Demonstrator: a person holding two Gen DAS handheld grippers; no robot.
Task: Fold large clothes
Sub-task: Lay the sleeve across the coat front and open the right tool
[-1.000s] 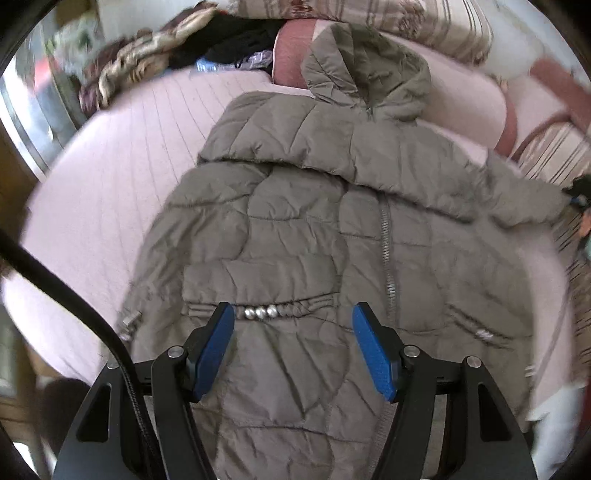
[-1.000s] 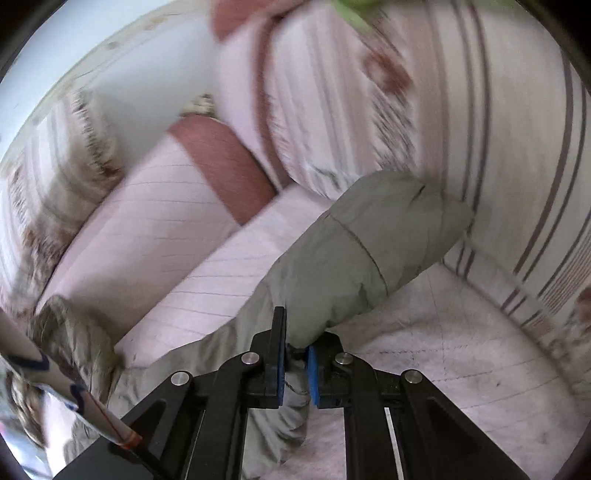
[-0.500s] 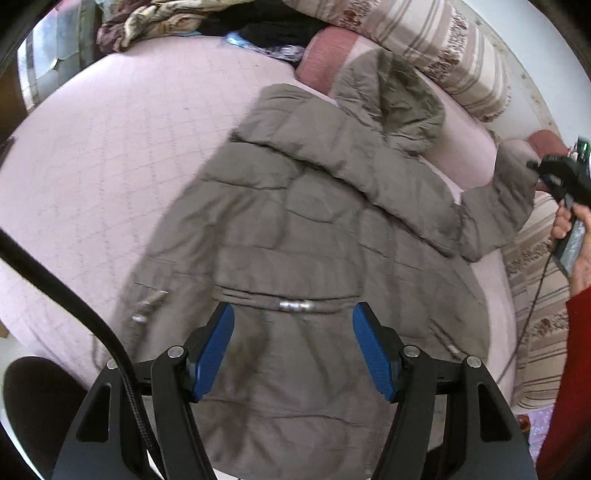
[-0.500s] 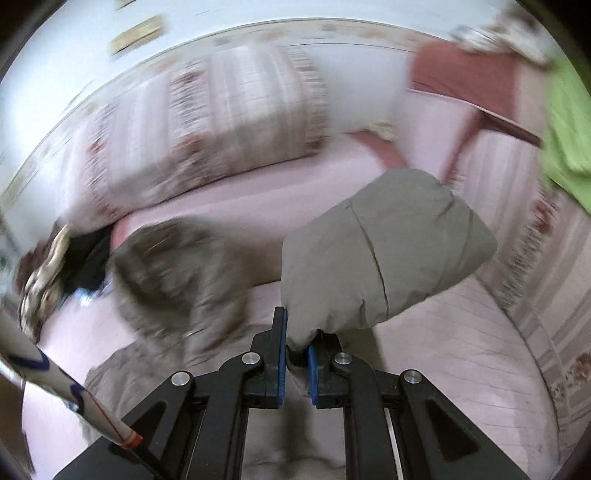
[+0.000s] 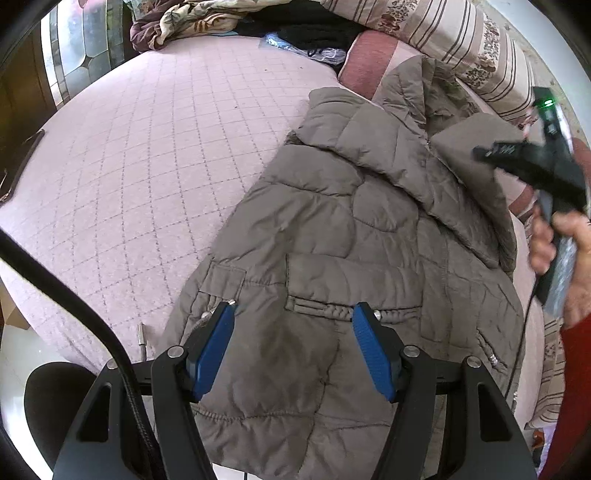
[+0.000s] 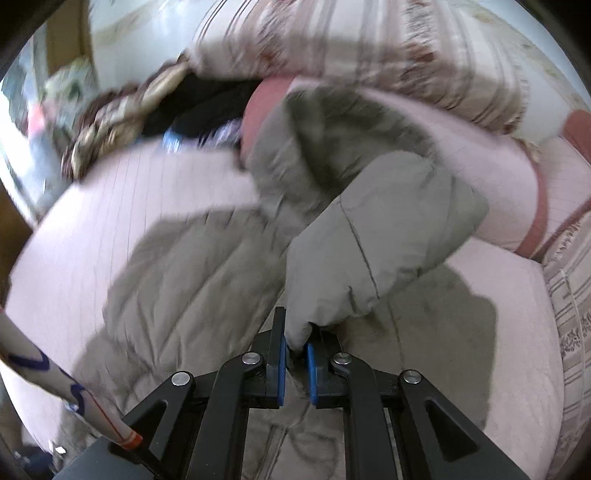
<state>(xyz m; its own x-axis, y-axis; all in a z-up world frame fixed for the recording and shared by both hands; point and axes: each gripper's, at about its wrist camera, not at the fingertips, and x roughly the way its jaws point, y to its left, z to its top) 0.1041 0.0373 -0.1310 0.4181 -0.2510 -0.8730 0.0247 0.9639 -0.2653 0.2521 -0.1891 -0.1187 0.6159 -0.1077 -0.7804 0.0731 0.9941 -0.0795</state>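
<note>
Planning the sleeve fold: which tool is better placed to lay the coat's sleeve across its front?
Right. The right tool is shut on the sleeve of the grey-brown quilted hooded coat, lifted above its front. The left tool hangs open and empty over the hem.

One padded jacket (image 5: 343,254); two claws: left (image 5: 291,350), right (image 6: 295,363); one striped bolster (image 5: 436,33); one quilted mattress (image 5: 147,147).
</note>
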